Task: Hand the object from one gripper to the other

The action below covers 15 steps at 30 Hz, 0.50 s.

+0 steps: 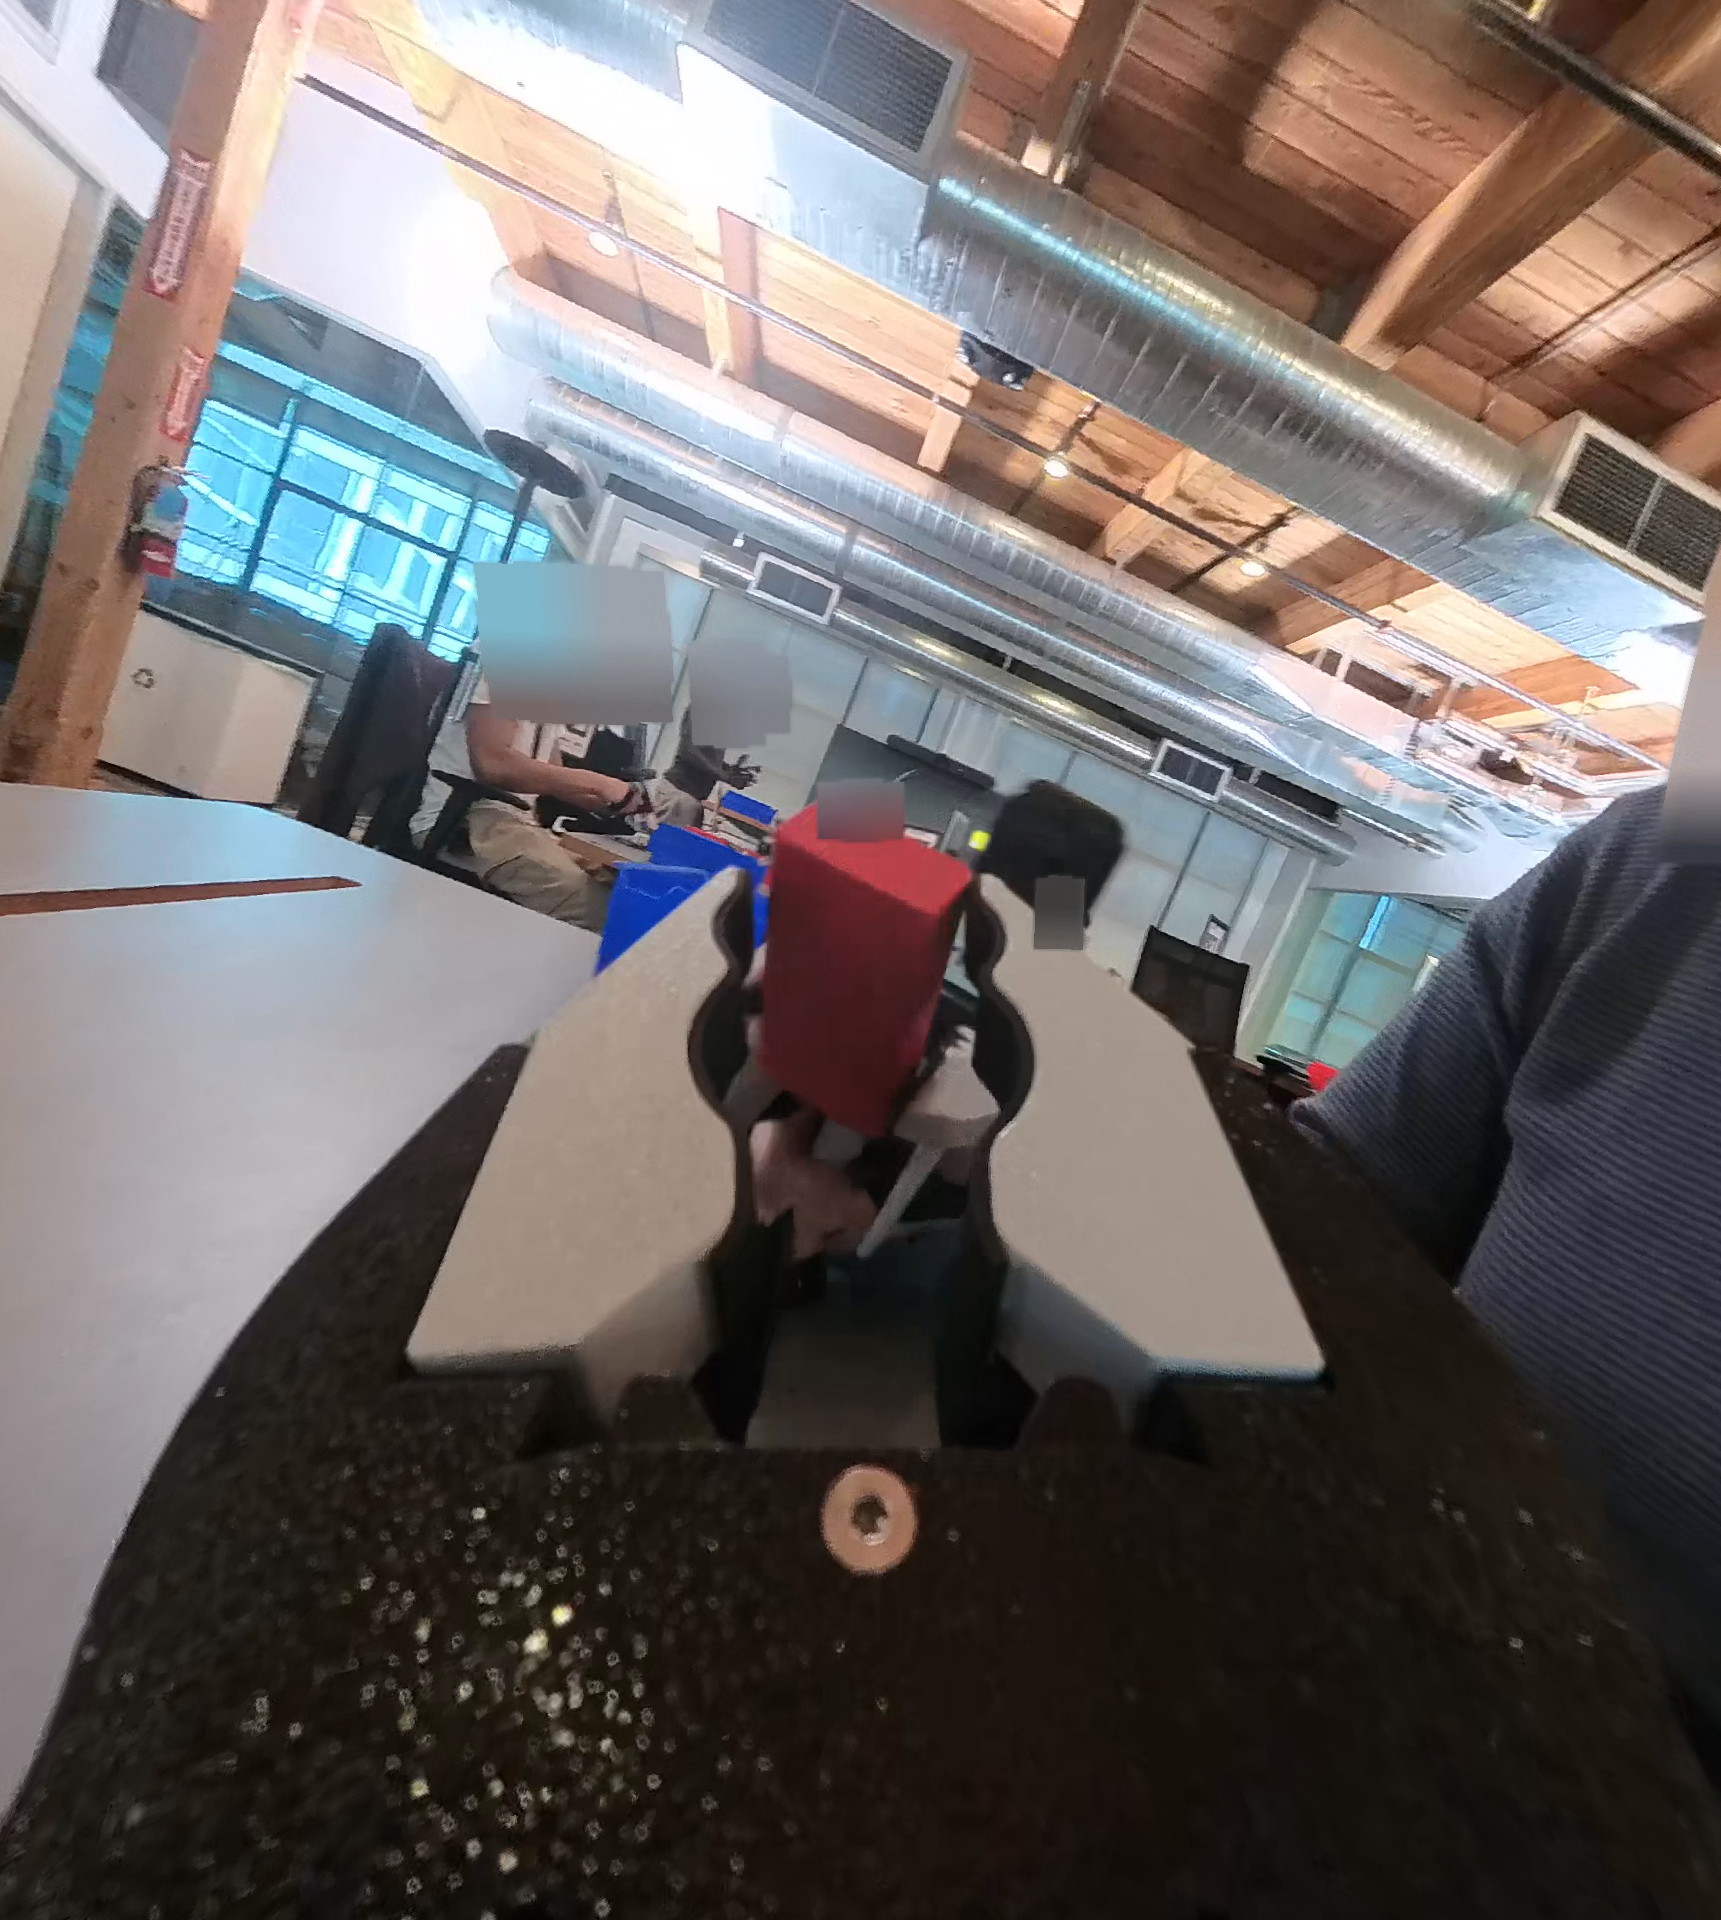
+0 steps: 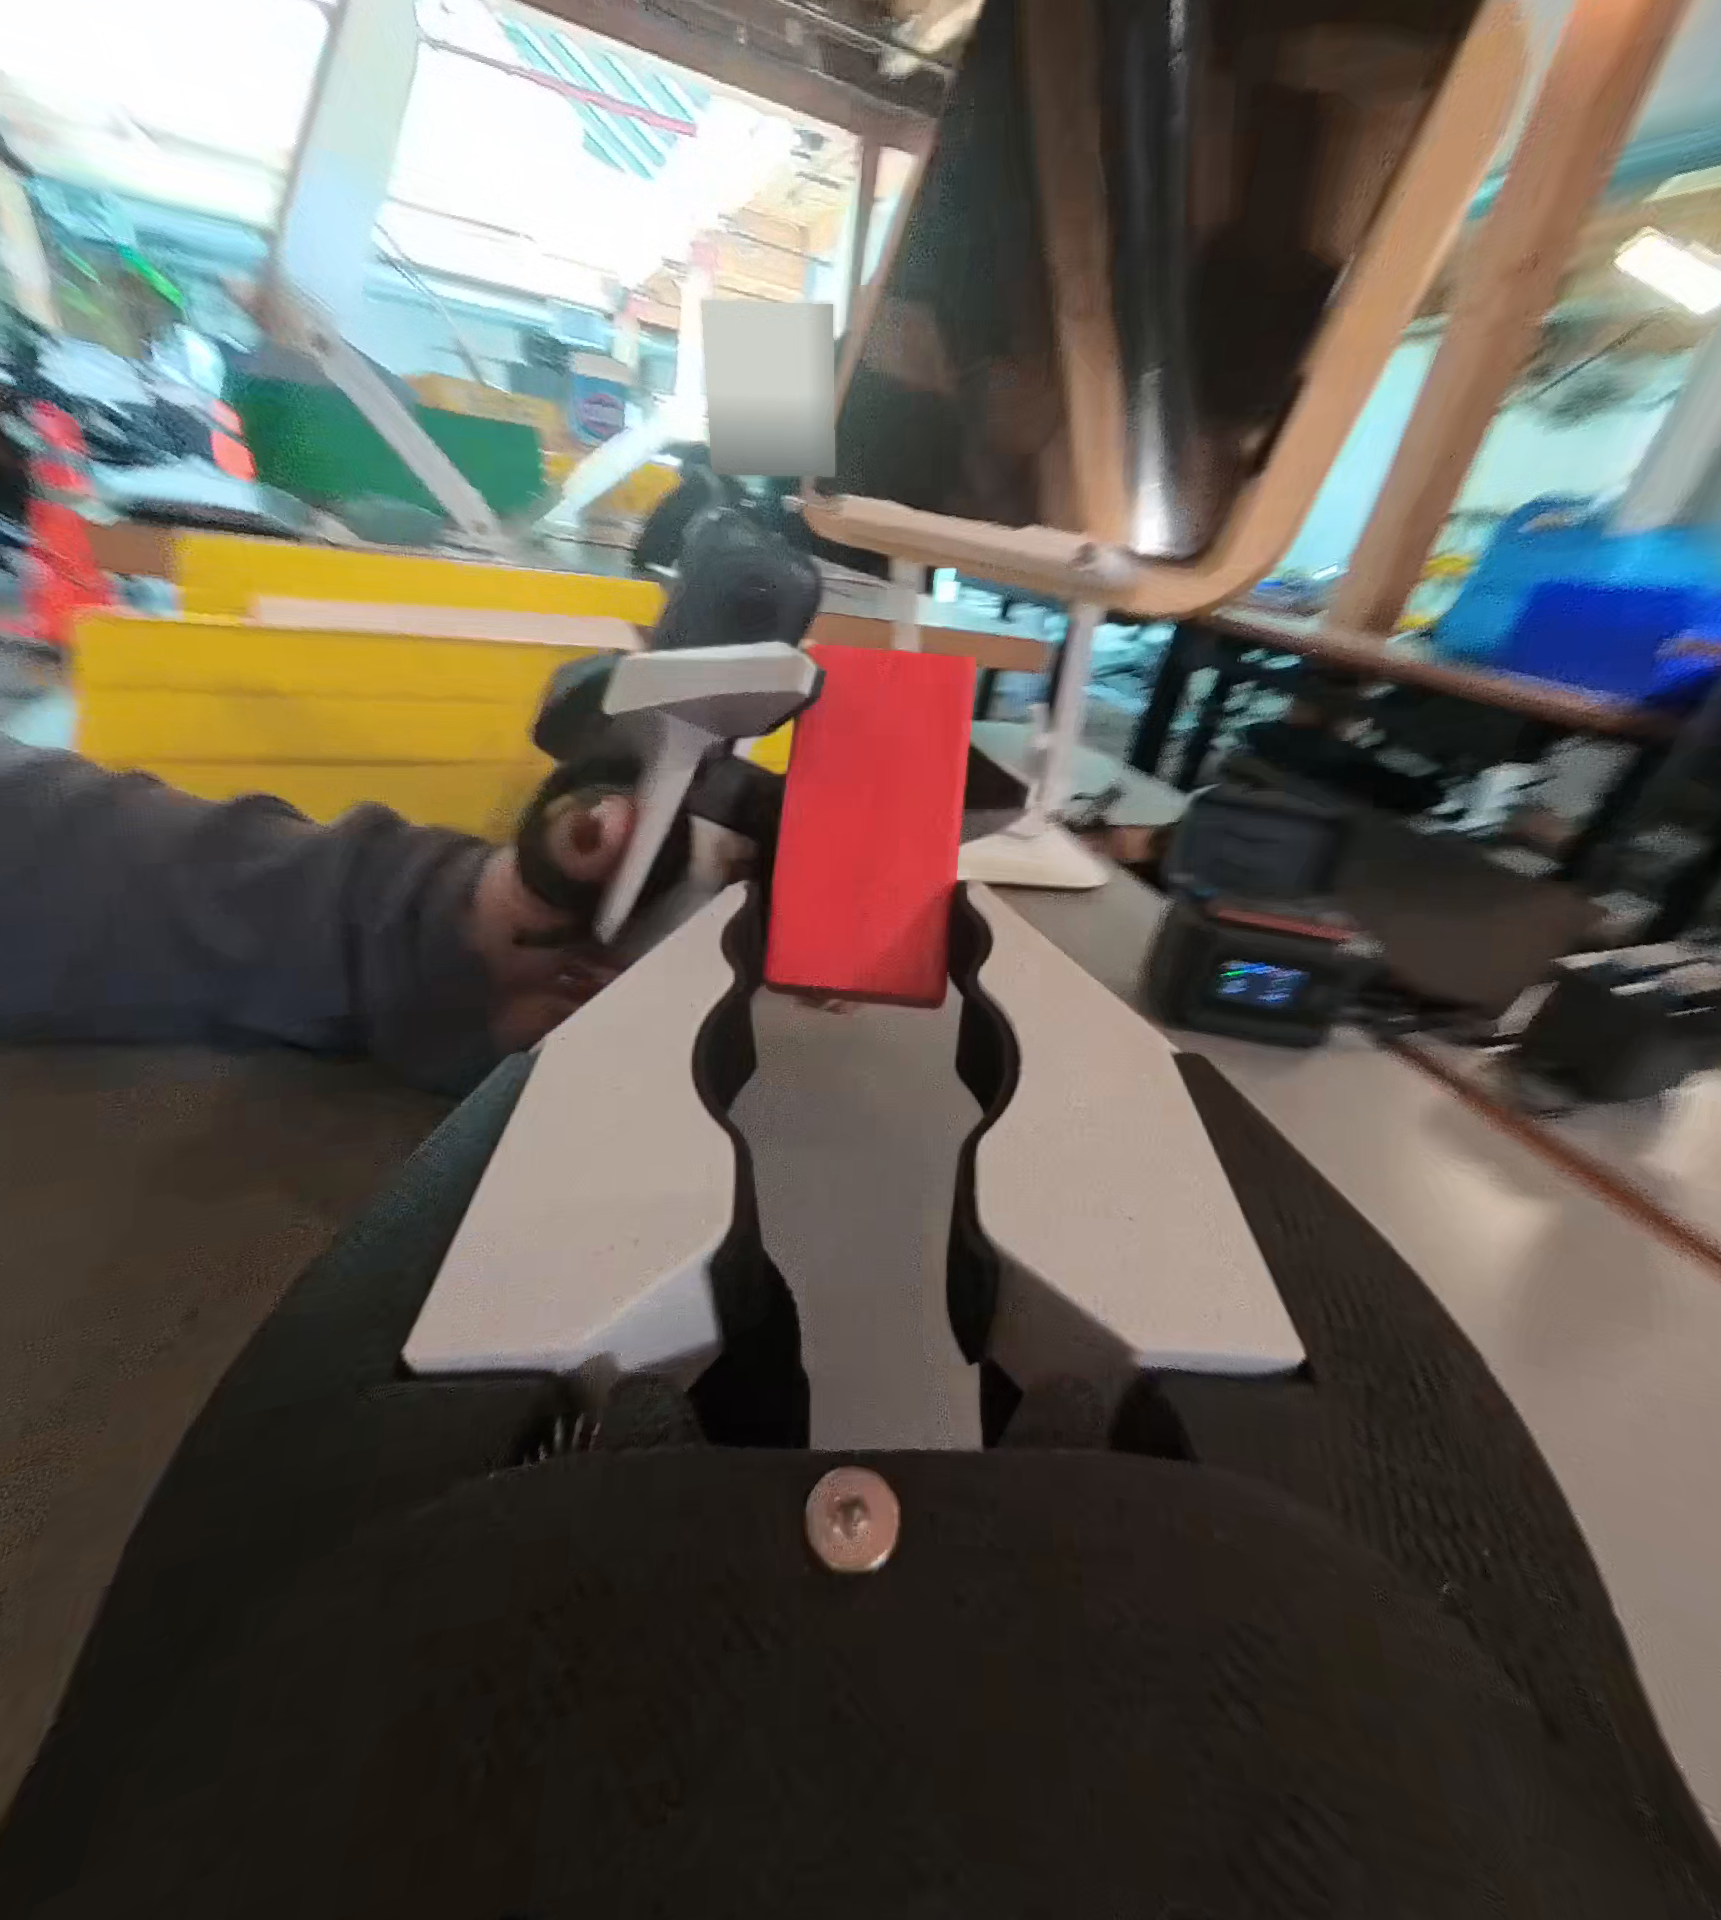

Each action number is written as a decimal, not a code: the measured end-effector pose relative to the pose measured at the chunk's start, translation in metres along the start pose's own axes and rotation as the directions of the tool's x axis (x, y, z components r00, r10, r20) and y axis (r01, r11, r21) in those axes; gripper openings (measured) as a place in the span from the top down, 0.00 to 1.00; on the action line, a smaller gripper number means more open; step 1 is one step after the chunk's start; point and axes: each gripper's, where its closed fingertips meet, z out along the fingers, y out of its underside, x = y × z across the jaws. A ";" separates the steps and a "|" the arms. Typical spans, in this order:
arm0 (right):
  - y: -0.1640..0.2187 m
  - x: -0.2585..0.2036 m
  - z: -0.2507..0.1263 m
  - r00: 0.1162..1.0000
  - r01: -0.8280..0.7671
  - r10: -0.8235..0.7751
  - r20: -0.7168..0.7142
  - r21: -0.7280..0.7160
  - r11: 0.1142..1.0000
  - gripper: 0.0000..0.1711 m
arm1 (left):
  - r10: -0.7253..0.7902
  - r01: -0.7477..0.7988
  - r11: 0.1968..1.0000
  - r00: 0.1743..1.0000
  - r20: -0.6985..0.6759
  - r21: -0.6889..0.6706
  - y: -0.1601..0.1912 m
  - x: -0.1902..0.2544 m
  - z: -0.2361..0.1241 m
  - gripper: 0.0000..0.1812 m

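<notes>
Red block (image 2: 866, 821), unlabelled, gripped between right gripper (image 2: 854, 914) fingers.

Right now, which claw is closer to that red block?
Right, just. The right claw pinches the red block at its lower end, between its fingertips. The left claw straddles the upper end, but whether it touches is unclear.

Matt red block (image 2: 866, 831) — smooth, plastic-looking; grainy pale fingers (image 2: 607, 1143); glossy grey table (image 1: 160, 1039).
</notes>
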 end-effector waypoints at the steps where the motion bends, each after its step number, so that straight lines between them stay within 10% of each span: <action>1: -0.002 0.006 -0.002 0.996 0.075 -0.075 -0.053 -0.010 0.997 0.80 | -0.012 0.012 1.000 1.000 0.021 0.002 0.000 -0.004 0.000 0.75; 5: -0.001 0.026 -0.006 0.863 0.414 -0.436 -0.253 -0.138 0.900 0.80 | -0.032 0.032 0.999 0.998 0.063 0.004 -0.001 -0.012 -0.001 0.71; 9: 0.005 0.019 0.000 0.686 0.634 -0.685 -0.245 -0.261 0.728 0.80 | 0.088 -0.088 0.996 0.990 0.109 0.001 -0.003 -0.012 -0.004 0.89; 15: 0.004 0.014 -0.004 0.877 0.428 -0.443 -0.188 -0.116 0.896 0.71 | 0.390 -0.391 0.920 0.905 0.171 -0.027 -0.011 -0.004 -0.007 0.92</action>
